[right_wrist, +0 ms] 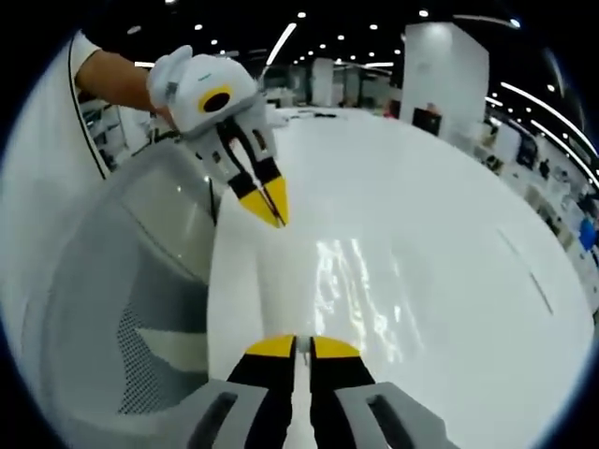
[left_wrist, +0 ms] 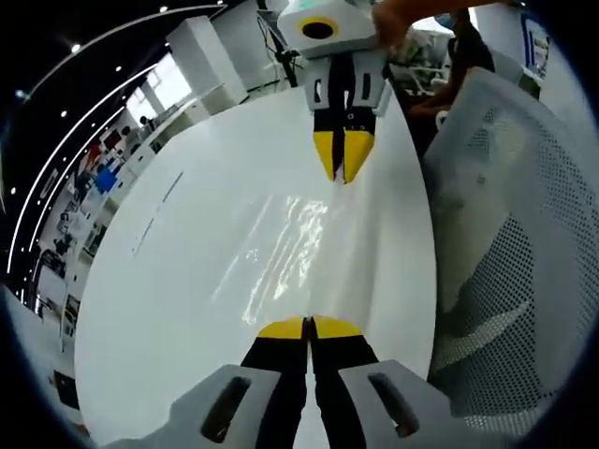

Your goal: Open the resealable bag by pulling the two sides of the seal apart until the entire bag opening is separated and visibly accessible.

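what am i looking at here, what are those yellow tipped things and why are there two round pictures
There is no robot here: a person holds a pincer tool in each hand. Each tool carries a fisheye camera looking along its own jaws, hence two round pictures. In the left gripper view, the left gripper rises from the bottom and the right gripper faces it from the top; the right gripper view is the reverse. Between them, over a white table, stretches a clear plastic bag, seen mostly as a shine. Both sets of jaws are closed, each apparently pinching one side of the bag. A white mesh chair stands beside the table.
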The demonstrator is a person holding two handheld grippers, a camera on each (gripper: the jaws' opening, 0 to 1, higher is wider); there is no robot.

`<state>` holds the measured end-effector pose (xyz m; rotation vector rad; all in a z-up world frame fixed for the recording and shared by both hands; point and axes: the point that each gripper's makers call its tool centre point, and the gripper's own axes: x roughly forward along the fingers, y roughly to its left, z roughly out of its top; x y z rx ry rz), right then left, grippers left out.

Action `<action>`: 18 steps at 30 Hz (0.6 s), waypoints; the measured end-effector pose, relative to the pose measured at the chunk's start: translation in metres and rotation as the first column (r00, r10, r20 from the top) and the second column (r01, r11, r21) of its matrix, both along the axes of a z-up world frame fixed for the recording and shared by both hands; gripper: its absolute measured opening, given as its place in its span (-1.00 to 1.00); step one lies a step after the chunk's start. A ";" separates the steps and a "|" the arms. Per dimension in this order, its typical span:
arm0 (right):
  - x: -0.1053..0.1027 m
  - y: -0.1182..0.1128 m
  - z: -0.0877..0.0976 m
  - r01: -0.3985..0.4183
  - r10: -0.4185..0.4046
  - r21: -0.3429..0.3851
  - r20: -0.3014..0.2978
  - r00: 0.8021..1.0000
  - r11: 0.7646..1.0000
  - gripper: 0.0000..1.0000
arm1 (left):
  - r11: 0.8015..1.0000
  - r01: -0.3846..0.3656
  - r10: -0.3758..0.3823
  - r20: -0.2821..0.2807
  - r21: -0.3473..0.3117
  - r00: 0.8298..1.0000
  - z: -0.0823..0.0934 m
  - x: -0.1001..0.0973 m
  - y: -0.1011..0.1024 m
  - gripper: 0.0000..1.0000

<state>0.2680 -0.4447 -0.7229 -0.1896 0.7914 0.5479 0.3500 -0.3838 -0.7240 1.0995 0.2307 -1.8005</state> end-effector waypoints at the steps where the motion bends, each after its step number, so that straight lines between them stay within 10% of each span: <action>1: 0.001 0.001 0.000 0.005 -0.005 0.010 -0.002 1.000 1.000 -0.97 | 1.000 0.001 -0.001 -0.001 0.001 1.000 0.000 -0.001 0.000 -1.00; 18: 0.027 0.008 0.016 0.130 -0.133 0.144 0.011 0.991 0.981 -0.86 | 1.000 0.031 -0.031 0.026 -0.004 0.999 -0.002 -0.005 -0.002 -1.00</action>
